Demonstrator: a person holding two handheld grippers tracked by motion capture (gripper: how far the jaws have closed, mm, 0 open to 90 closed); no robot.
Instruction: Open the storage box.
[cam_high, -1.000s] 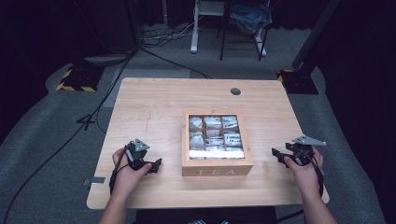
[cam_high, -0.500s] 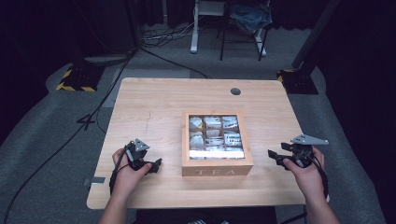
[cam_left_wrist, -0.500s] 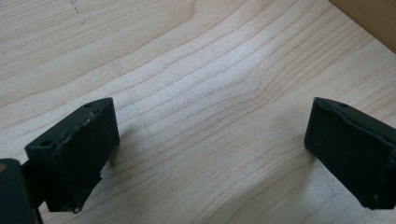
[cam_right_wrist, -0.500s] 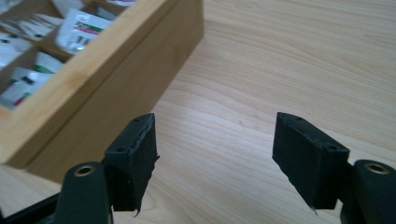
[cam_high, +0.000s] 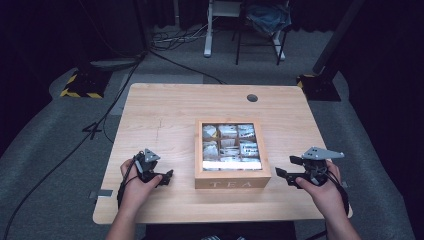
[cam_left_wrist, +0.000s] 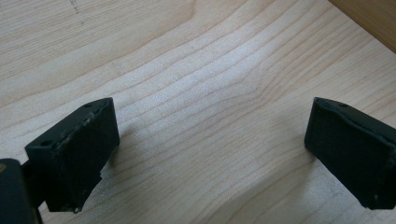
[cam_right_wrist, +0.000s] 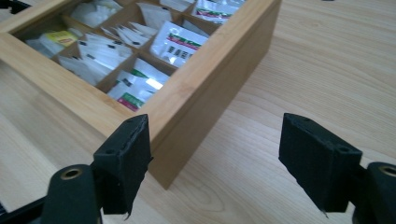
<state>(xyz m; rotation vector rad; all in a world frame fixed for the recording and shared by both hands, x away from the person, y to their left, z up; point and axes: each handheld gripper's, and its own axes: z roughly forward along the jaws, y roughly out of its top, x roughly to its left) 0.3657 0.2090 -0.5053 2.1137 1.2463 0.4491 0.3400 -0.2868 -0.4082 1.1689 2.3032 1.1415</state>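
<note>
Dark room, grey carpet (cam_high: 60, 150), pale wooden table (cam_high: 165, 110).

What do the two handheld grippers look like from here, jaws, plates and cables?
Both are black. The left gripper and right gripper each end in two blocky black jaw pads with a textured face and small holes. Each carries a grey three-cornered plate on top, and a black cable loops back along each wrist. The person's forearms are bare, no sleeves in view.
</note>
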